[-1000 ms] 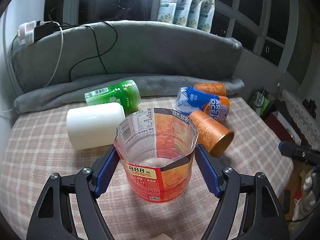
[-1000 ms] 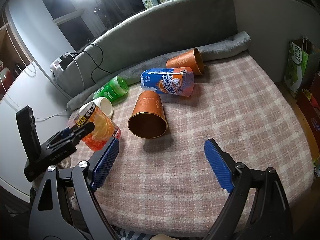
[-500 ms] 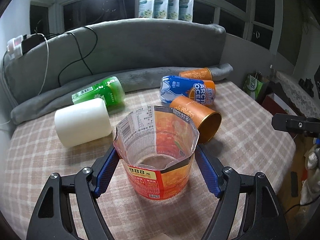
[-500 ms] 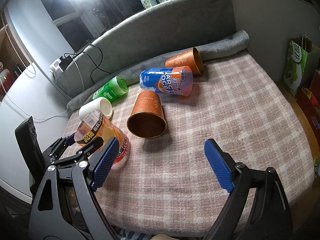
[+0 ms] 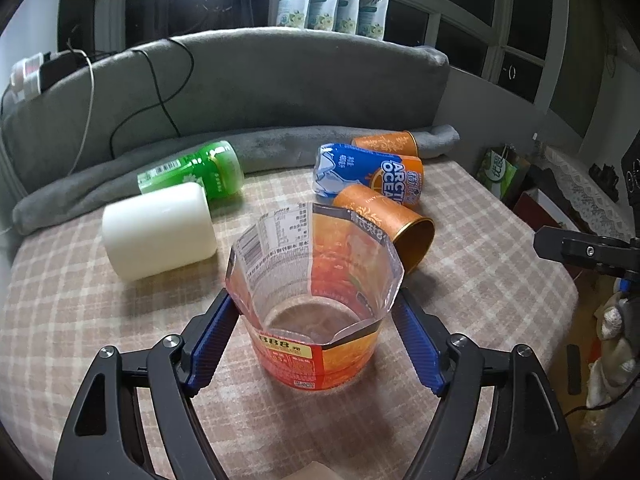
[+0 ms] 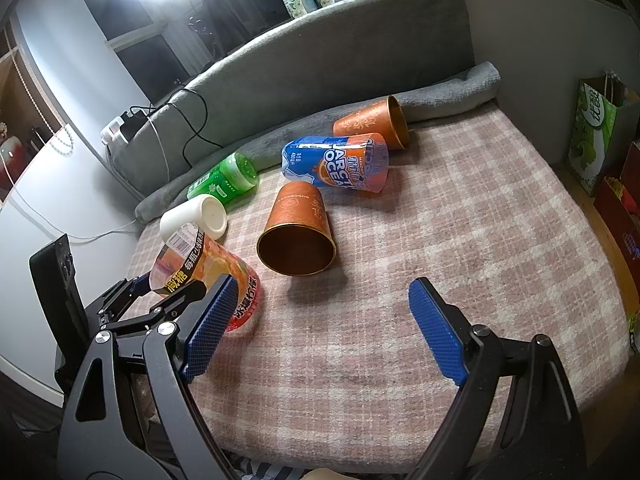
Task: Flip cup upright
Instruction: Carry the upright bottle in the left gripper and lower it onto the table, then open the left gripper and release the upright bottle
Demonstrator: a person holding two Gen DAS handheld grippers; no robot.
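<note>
A clear plastic cup with a red-orange label [image 5: 316,312] stands mouth up on the checked cloth, held between the blue pads of my left gripper [image 5: 316,340]. It also shows in the right wrist view [image 6: 208,276], upright at the table's left front with the left gripper around it. My right gripper [image 6: 320,332] is open and empty above the front of the table.
Other cups lie on their sides: a white one [image 5: 158,236], a green one [image 5: 192,174], a blue and orange one [image 5: 370,176], two copper ones [image 5: 386,220] [image 6: 372,122]. A grey cushion [image 5: 240,80] lines the back. The table edge [image 6: 608,280] drops off at right.
The left gripper has carried the upright cup toward the table's front left and lowered it onto the cloth. The right gripper has stayed still and open.
</note>
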